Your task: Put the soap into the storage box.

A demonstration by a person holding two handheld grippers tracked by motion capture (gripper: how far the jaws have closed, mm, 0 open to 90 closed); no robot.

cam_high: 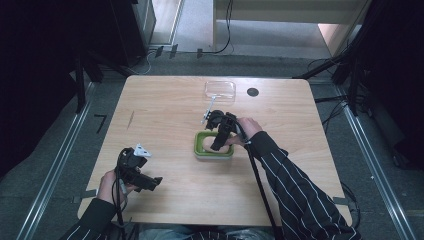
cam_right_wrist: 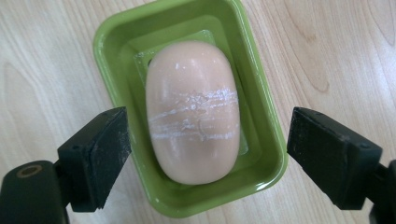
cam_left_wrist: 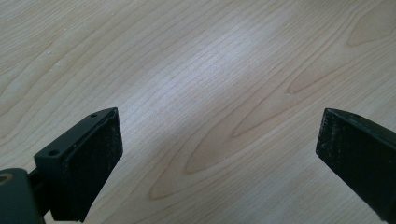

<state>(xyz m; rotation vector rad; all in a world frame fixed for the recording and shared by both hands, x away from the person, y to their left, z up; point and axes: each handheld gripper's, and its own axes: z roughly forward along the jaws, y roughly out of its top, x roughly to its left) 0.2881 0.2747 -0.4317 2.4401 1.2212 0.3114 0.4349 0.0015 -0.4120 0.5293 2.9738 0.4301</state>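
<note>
A peach-coloured oval soap bar [cam_right_wrist: 191, 121], streaked with white scuff marks, lies in a green rectangular soap dish [cam_right_wrist: 112, 42] on the wooden table. My right gripper [cam_right_wrist: 208, 126] hangs just above the dish, open, one jaw on each side of the soap and neither touching it. From above, the right gripper [cam_high: 218, 142] points down into the green dish [cam_high: 200, 146] at the table's middle. Near the front left corner my left gripper [cam_high: 152, 182] rests low over the wood. Its jaws stand wide apart over bare table, so the left gripper [cam_left_wrist: 219, 121] is open with nothing between them.
A clear plastic lid or box [cam_high: 220, 89] sits at the far edge of the table [cam_high: 165, 105], next to a round black hole [cam_high: 253, 92]. Black cables trail from both grippers toward the front edge. Dark stands and floor rails surround the table.
</note>
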